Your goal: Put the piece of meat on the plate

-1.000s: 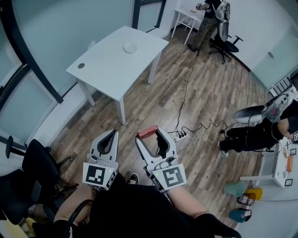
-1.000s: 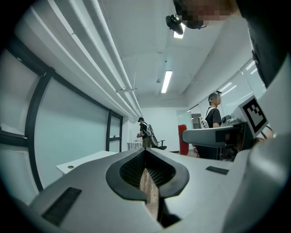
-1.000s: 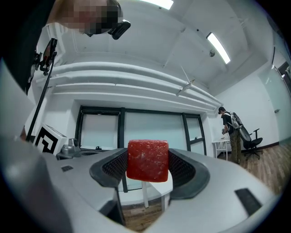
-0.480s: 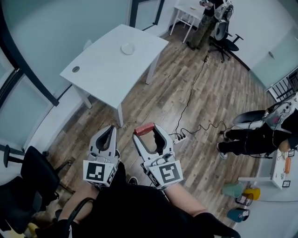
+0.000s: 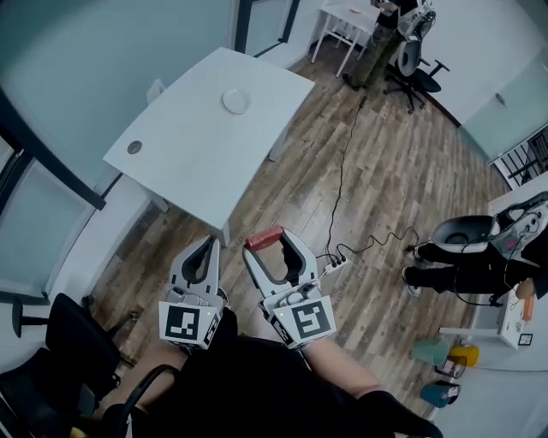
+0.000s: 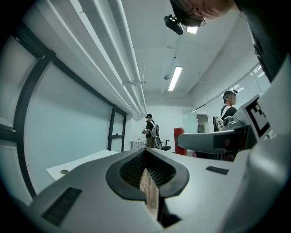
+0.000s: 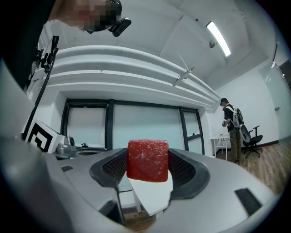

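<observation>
A red piece of meat (image 5: 265, 239) sits clamped between the tips of my right gripper (image 5: 267, 242), held over the wooden floor short of the white table (image 5: 180, 154). In the right gripper view the meat (image 7: 147, 160) fills the gap between the jaws. A small white plate (image 5: 235, 102) lies on the far part of the table. My left gripper (image 5: 205, 248) hangs beside the right one, jaws closed with nothing in them; the left gripper view shows the pads (image 6: 146, 176) pressed together.
A round grommet (image 5: 134, 147) marks the table's left end. A cable and power strip (image 5: 334, 267) cross the floor to the right. A black chair (image 5: 68, 342) stands at lower left. People are seated at right (image 5: 467, 257) and standing at the far desk (image 5: 381, 21).
The view has advanced toward the white table, which now looks larger and nearer. Both grippers keep their pose, the right one still gripping the meat.
</observation>
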`<state>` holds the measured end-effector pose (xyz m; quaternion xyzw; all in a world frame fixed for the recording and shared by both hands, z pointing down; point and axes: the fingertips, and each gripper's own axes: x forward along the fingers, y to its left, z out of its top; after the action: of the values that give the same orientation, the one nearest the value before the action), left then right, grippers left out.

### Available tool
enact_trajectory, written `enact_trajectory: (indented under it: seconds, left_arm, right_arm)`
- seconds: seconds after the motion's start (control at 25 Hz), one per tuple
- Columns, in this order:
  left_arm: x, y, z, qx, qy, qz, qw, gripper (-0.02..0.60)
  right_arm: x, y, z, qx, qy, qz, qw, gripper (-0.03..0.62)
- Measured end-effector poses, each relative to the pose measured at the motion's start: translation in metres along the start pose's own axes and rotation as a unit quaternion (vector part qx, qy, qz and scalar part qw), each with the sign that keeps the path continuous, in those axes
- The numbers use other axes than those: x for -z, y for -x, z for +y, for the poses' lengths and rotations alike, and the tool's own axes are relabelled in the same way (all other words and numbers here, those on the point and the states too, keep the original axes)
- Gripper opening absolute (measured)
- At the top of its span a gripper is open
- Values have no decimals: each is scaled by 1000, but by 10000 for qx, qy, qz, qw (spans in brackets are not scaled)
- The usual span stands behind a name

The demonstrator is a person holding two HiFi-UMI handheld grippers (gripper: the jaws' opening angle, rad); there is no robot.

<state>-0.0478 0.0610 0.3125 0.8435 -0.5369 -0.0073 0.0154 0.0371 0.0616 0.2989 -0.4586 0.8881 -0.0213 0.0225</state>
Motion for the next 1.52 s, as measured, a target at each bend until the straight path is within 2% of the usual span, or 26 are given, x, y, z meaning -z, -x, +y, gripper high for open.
enact_trajectory:
  seconds: [0.56, 0.92, 1.52]
  left_arm:
    - [-3, -66, 78, 283, 63, 25, 9996, 3]
    - [-6, -90, 93, 240, 82, 64, 9997, 3]
    - [-10, -173, 106, -106, 42, 95, 9999, 3]
  right_arm:
    - [-4, -94, -12, 272, 128, -32, 9995, 279]
    - [-4, -120, -27, 295, 95, 50, 9995, 279]
    - [-11, -182, -92, -177, 94, 39, 9998, 279]
